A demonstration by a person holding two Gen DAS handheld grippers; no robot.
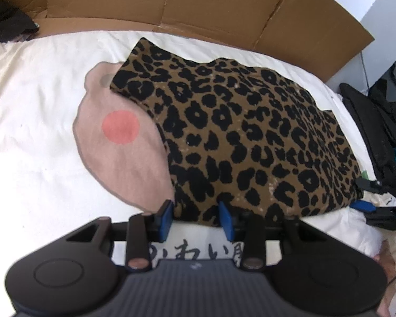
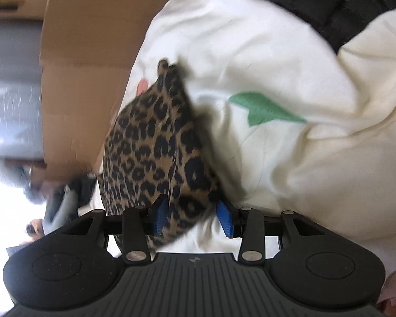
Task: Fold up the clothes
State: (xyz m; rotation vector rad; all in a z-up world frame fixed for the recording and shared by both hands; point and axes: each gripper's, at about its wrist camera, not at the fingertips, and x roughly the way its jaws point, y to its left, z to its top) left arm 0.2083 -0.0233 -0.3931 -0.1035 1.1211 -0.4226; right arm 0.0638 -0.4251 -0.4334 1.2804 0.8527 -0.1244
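Leopard-print garment (image 1: 237,137) lies on a cream sheet (image 1: 39,137) with a printed pink blob and red dot (image 1: 121,127); surface looks like a bed, not a counter. Cardboard sheet (image 1: 171,2) stands behind it, dark bags (image 1: 382,121) off to the right

Progress, judged from the shape: the garment already reads as a compact, roughly rectangular slab with a doubled edge along the near side, so at least one fold looks done. No sleeves or loose flaps visible. Likely left: one more halving, or just squaring up. Cannot tell how many layers there are

Orientation: in the left wrist view the long axis runs from upper left, near the cardboard, down to lower right. Near long edge faces the left tool (image 1: 196,219); the far-left corner sticks up slightly

Left tool: jaws partly apart, straddling the near edge of the garment; cloth sits between the blue pads, but whether they pinch it cannot be told

Right tool (image 2: 195,218): view is motion-blurred and rolled; fabric (image 2: 158,145) is bunched and lifted off the sheet, running between the pads. Left pad touches cloth, right pad shows a gap, so it reads as not clamped. A green print (image 2: 264,108) shows on the sheet beside it
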